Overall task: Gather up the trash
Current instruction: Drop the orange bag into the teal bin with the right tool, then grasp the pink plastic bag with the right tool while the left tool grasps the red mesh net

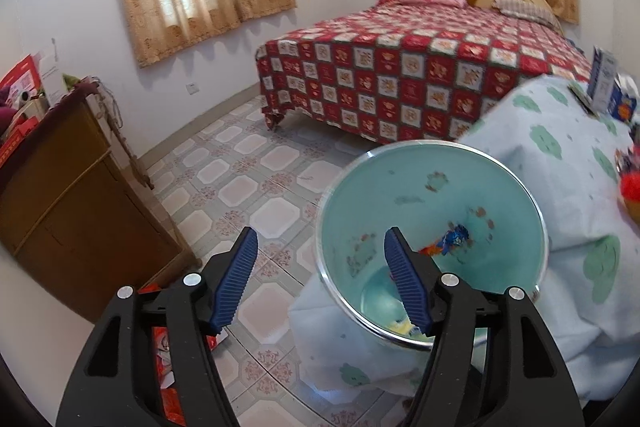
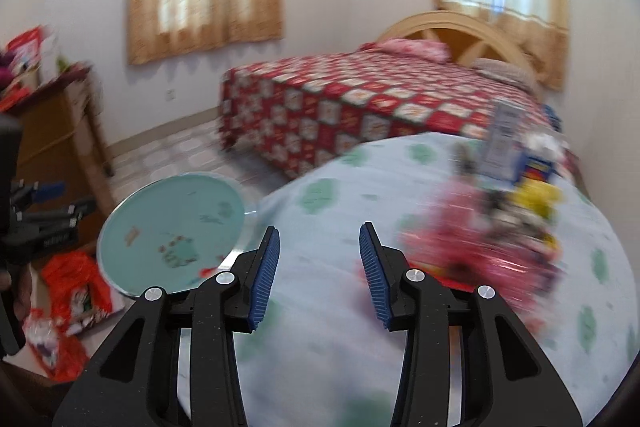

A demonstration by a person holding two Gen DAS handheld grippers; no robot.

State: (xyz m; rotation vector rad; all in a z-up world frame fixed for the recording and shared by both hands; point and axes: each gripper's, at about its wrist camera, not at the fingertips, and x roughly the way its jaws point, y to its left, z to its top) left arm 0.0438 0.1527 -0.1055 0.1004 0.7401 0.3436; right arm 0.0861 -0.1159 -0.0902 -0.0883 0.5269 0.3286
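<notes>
A round light-blue trash bin (image 1: 430, 223) with a shiny rim stands beside the cloth-covered table (image 1: 560, 155). A blue-and-orange wrapper (image 1: 448, 241) lies inside it. My left gripper (image 1: 322, 259) is open, with its right finger over the bin's near rim and its left finger outside. In the right wrist view the bin (image 2: 172, 231) is at lower left. My right gripper (image 2: 318, 255) is open and empty above the table cloth (image 2: 320, 307). A blurred pile of pink, yellow and red wrappers (image 2: 500, 239) lies on the table to its right.
A bed (image 1: 400, 75) with a red patterned cover stands behind. A wooden cabinet (image 1: 72, 203) is at the left. Red bags (image 2: 76, 291) lie on the tiled floor by the bin. A carton (image 1: 604, 79) stands on the table's far side.
</notes>
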